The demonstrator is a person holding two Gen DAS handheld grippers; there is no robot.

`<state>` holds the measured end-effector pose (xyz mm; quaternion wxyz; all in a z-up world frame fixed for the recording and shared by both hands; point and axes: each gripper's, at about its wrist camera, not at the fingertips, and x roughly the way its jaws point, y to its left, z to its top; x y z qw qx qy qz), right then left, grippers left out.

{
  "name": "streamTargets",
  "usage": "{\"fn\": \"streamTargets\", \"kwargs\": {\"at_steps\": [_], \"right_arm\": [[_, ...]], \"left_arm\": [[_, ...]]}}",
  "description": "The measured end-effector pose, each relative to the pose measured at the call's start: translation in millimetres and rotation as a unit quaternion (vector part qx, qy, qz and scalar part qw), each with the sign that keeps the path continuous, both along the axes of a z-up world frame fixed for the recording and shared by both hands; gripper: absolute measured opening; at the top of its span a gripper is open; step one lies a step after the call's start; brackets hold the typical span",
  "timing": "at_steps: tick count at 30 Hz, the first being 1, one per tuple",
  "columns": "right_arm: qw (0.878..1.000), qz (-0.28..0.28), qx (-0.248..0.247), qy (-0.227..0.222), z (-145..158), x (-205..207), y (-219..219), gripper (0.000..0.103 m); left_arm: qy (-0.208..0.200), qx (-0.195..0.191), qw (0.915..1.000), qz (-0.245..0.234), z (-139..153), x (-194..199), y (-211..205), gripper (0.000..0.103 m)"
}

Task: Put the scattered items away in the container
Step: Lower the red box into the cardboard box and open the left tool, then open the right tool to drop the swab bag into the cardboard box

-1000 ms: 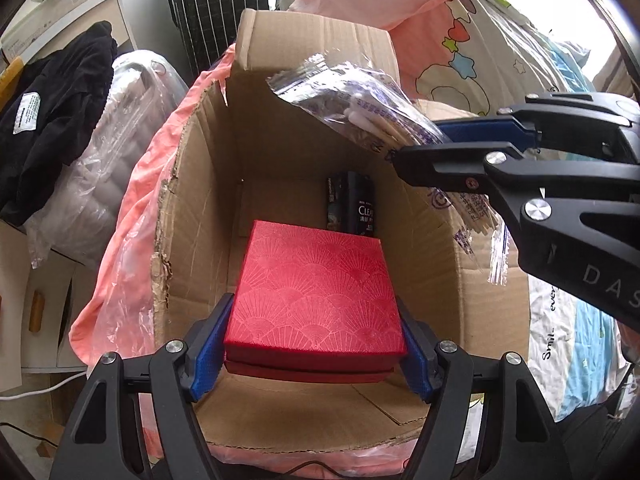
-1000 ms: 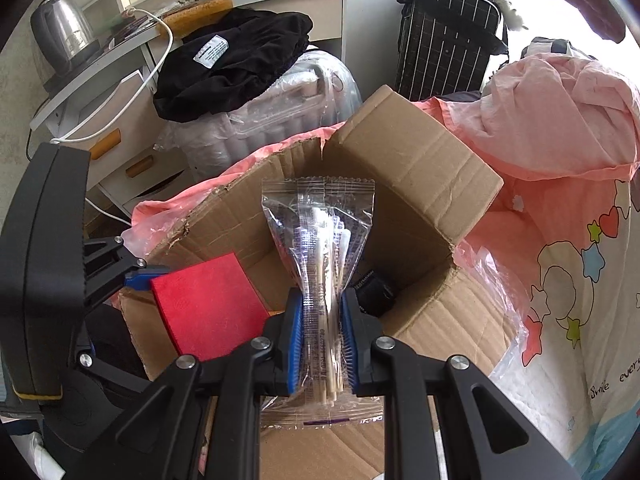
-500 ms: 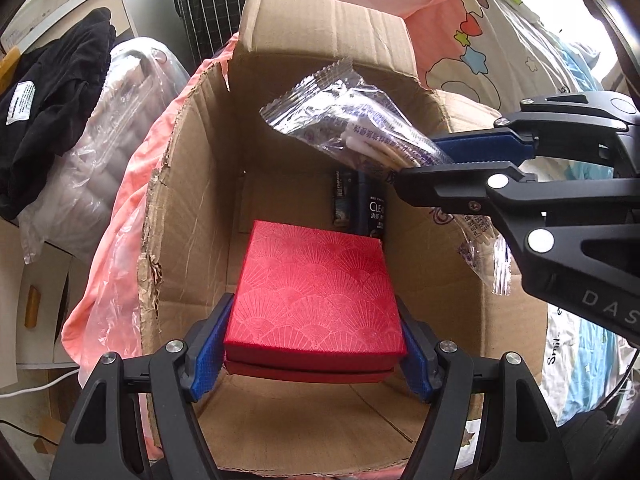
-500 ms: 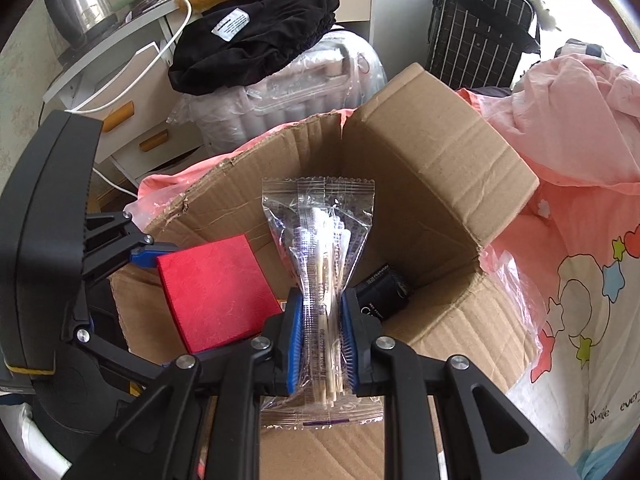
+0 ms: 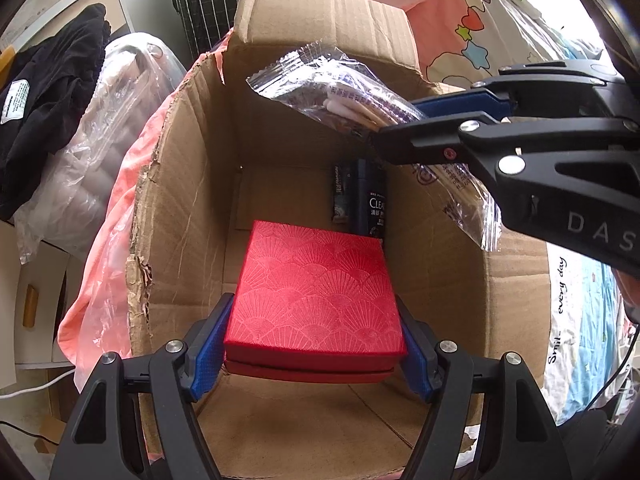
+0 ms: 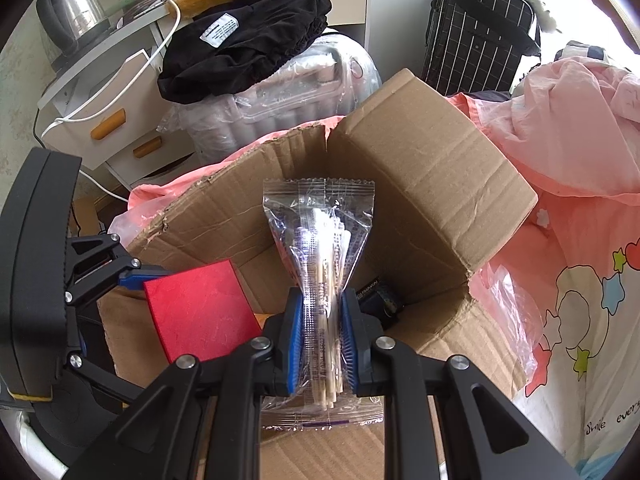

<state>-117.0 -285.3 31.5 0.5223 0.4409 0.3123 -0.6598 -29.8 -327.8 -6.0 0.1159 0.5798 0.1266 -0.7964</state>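
left wrist view: left gripper [image 5: 312,354] clamped on red gift box [image 5: 316,292], held inside cardboard box [image 5: 180,208] above its floor; dark shampoo bottle [image 5: 374,200] already stowed at far wall; right gripper [image 5: 394,126] pinching clear cotton-swab packet [image 5: 340,88] over the opening. right wrist view: right gripper [image 6: 320,344] gripping the packet [image 6: 320,240], both items unreleased. surroundings: pink bedding [image 6: 560,128], black garment [image 6: 248,40], kettle [image 6: 68,12].

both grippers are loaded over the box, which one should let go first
Left, probably. The left gripper holds the red gift box low inside the cardboard box, while the right gripper holds its clear packet of swabs up near the rim.
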Motion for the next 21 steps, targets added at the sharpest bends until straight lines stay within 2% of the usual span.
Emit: {"fn": "streamTargets", "kwargs": {"at_steps": [1,2,4,8,21], "right_arm": [[1.000,0.000,0.000,0.000,0.1,-0.3,-0.2,0.017],[1.000,0.000,0.000,0.001,0.3,-0.7,-0.4,0.017],[1.000,-0.001,0.000,0.001,0.6,-1.3,-1.0,0.017],[1.000,-0.001,0.000,0.002,0.9,-1.5,-2.7,0.017],[1.000,-0.012,-0.005,0.011,2.6,-1.8,-5.7,0.018]], "left_arm": [[-0.002,-0.006,1.0000,0.000,-0.4,-0.3,0.6,0.080],[-0.004,-0.012,0.9999,0.001,-0.7,-0.4,1.2,0.090],[0.004,-0.024,0.9997,0.004,1.7,1.2,1.8,0.095],[0.012,-0.019,0.9997,0.010,5.6,4.2,1.1,0.098],[0.006,-0.026,0.9996,0.000,3.1,5.8,5.0,0.099]]}}
